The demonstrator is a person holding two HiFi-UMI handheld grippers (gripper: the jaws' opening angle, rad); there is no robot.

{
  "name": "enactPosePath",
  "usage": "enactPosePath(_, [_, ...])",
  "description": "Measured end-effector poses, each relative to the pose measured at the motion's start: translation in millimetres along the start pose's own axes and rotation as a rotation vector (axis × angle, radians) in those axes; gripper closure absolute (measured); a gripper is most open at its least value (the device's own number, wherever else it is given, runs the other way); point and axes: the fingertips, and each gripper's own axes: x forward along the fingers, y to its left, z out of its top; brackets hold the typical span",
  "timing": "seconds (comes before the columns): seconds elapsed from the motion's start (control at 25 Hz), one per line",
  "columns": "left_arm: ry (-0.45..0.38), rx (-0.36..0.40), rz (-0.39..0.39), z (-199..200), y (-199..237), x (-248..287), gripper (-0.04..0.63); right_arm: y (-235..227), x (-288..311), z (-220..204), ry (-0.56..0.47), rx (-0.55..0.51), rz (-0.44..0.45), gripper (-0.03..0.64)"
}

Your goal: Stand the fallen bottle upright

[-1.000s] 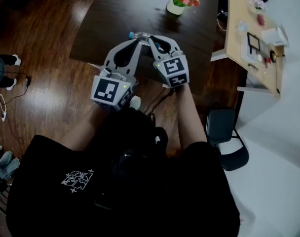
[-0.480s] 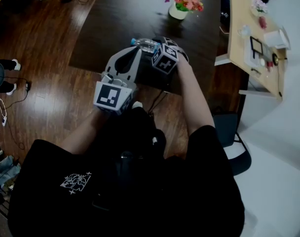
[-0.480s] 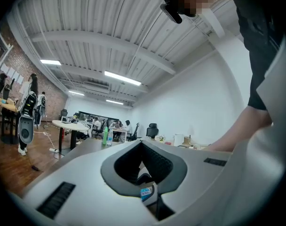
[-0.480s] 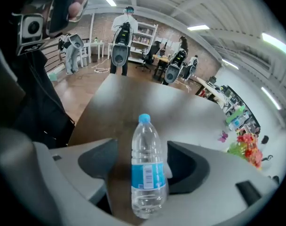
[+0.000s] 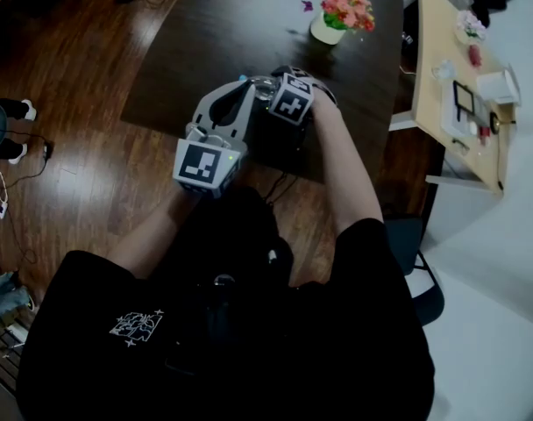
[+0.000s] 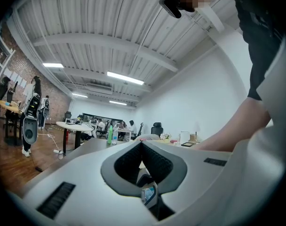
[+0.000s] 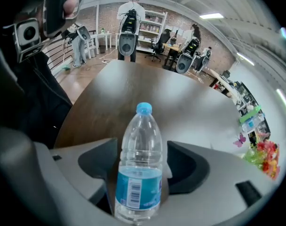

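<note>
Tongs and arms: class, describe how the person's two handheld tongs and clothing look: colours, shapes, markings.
The left tongs and right tongs are light grey, with broad curved arms lined by dark pads. Each carries a cube of black-and-white square markers. The person wears a black short-sleeved T-shirt with a white print.

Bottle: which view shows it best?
The right gripper view: the bottle fills the centre between the open jaws, seen nearly whole. The head view gives only a glimpse of it, mostly hidden. The left gripper view does not clearly show it.
</note>
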Motion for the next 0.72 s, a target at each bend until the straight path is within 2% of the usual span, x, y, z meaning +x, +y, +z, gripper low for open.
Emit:
enactPosePath(0.04, [-0.001, 0.000, 0.001, -2, 1, 0, 0.595, 8, 8, -5, 0.035, 0.016, 0.052, 0.256])
enactPosePath(0.08, [-0.003, 0.000, 0.001, -3, 1, 0, 0.595, 9, 12, -4, 0.048, 0.008, 0.060, 0.256])
enactPosePath(0.12, [-0.004, 0.000, 0.001, -5, 1, 1, 0.595, -1, 11, 3, 0.033, -0.030, 0.009, 0.256])
enactPosePath(0.24, [-0.004, 0.000, -0.003, -11, 1, 0, 0.595, -67, -11, 45, -0.082, -0.249, -0.365, 0.269])
enactPosePath(0.28, [-0.002, 0.000, -0.002, -12, 2, -1, 0.595, -81, -18, 55, -0.117, -0.288, -0.443, 0.275])
enactPosePath(0.32, [-0.002, 0.000, 0.001, -12, 2, -1, 0.595, -86, -25, 60, -0.159, -0.293, -0.480, 0.280])
enactPosePath(0.44, [0.000, 0.001, 0.005, -2, 3, -3, 0.595, -79, -51, 68, -0.366, -0.171, -0.464, 0.282])
enactPosePath(0.56, [0.005, -0.001, 0.004, 13, 1, -1, 0.595, -75, -96, 73, -0.662, 0.014, -0.444, 0.282])
enactPosePath(0.72, [0.001, 0.006, -0.005, 34, -7, 0, 0.595, -84, -152, 67, -1.027, 0.277, -0.521, 0.281])
